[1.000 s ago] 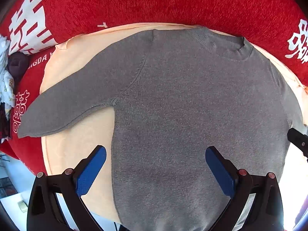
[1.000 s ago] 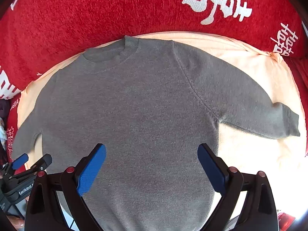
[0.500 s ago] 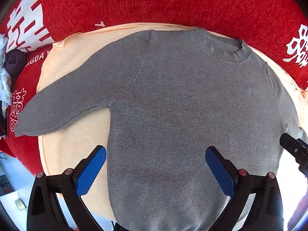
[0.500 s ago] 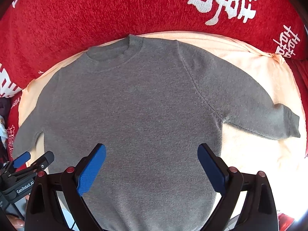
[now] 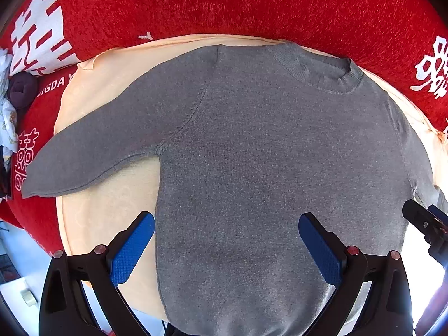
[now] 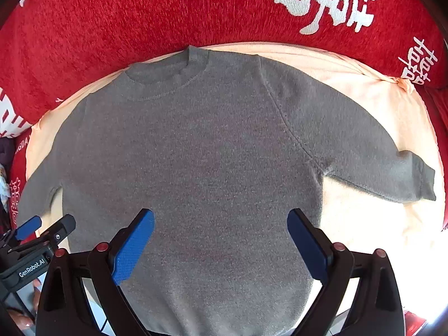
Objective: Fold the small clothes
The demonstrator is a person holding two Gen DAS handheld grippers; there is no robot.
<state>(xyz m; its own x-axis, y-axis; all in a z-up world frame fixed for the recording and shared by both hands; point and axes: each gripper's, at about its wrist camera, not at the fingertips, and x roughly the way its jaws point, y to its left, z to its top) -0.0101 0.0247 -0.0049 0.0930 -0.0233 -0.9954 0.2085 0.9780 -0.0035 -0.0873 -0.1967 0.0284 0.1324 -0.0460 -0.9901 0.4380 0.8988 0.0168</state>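
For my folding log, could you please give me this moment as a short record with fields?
garment: grey sweater, spread flat, front up, unfolded
collar: far side, toward red blanket
sleeves: both spread outward
surface: peach cloth over the red blanket
left gripper: open, above the lower body of the sweater, holding nothing
right gripper: open, above the lower body, holding nothing
folding: not yet begun

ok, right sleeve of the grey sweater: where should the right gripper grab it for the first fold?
Take the cuff end. The sleeve lies flat and angled out over the cream cloth, its end free at the sweater's far right. Bring the open right gripper in from the right, pinching across the cuff.
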